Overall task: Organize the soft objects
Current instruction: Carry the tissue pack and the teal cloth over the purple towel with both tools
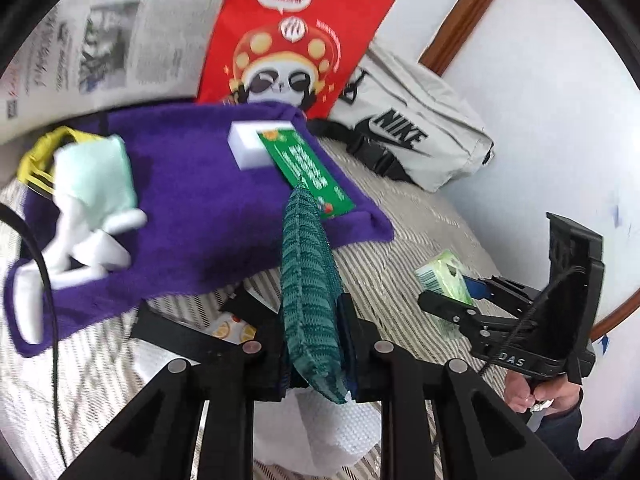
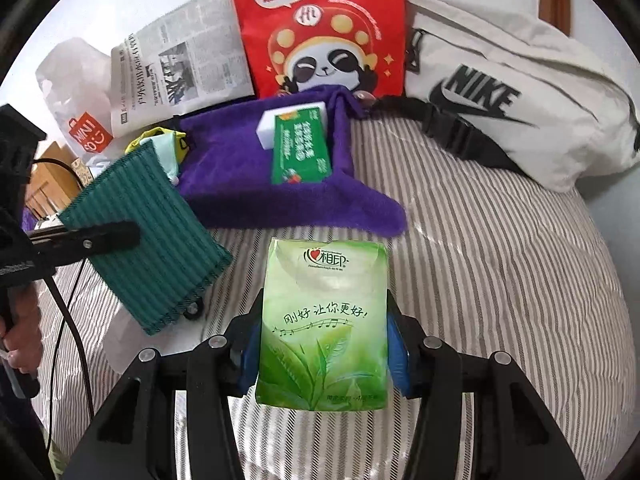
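Note:
My left gripper (image 1: 310,308) is shut on a teal ribbed cloth (image 1: 308,264), which stands on edge between its fingers above the striped bed. In the right wrist view the same cloth (image 2: 156,248) hangs from that gripper at the left. My right gripper (image 2: 324,312) is shut on a green tissue pack (image 2: 324,328), held upright over the bed. Behind both lies a purple towel (image 1: 200,208) bearing a white sponge (image 1: 252,140) and a green packet (image 1: 308,172). A mint cloth with a white soft thing (image 1: 92,192) rests on the towel's left part.
A red paper bag with a panda (image 2: 320,28) stands at the back beside a white Nike bag (image 2: 500,108). Newspaper (image 2: 180,72) and a white plastic bag (image 2: 76,100) lie at the back left. The striped bed sheet (image 2: 480,260) stretches to the right. A white wall is close on the right.

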Demonstrator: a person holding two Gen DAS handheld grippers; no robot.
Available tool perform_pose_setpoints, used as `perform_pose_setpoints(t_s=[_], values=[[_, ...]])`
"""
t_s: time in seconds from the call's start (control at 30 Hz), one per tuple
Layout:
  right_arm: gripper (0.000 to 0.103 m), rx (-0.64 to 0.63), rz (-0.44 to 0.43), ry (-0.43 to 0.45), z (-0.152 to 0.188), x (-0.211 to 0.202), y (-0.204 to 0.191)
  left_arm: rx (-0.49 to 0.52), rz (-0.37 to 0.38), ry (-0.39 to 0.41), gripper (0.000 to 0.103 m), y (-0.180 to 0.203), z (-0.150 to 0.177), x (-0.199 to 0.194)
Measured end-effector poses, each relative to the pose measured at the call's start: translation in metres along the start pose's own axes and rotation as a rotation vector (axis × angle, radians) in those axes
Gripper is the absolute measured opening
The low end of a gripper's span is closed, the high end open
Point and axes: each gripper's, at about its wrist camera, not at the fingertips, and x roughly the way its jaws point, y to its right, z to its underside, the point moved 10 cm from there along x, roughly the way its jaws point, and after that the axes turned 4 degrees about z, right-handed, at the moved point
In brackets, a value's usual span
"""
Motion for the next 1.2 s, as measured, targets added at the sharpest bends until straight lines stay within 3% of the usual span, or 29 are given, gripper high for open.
perform_pose_setpoints(t_s=[0.2, 0.6, 0.83, 1.2], values=[[0.051, -0.025, -0.011, 0.017, -0.014, 0.004, -0.019, 0.003, -0.070, 0.066, 0.020, -0.013, -0.013, -0.034], [0.051, -0.081, -0.036, 0.052, -0.068, 0.013, -0.050, -0.036, -0.109, 0.153, 0.020, -0.047, -0.046, -0.070], [0.051, -0.082, -0.033, 0.057, -0.105, 0.026, -0.060, -0.059, -0.160, 0.168, 0.020, -0.074, -0.071, -0.068], [0.051, -0.085, -0.047, 0.025, -0.145, 0.068, -0.073, -0.109, -0.155, 0.158, 0.020, -0.104, -0.102, -0.038]])
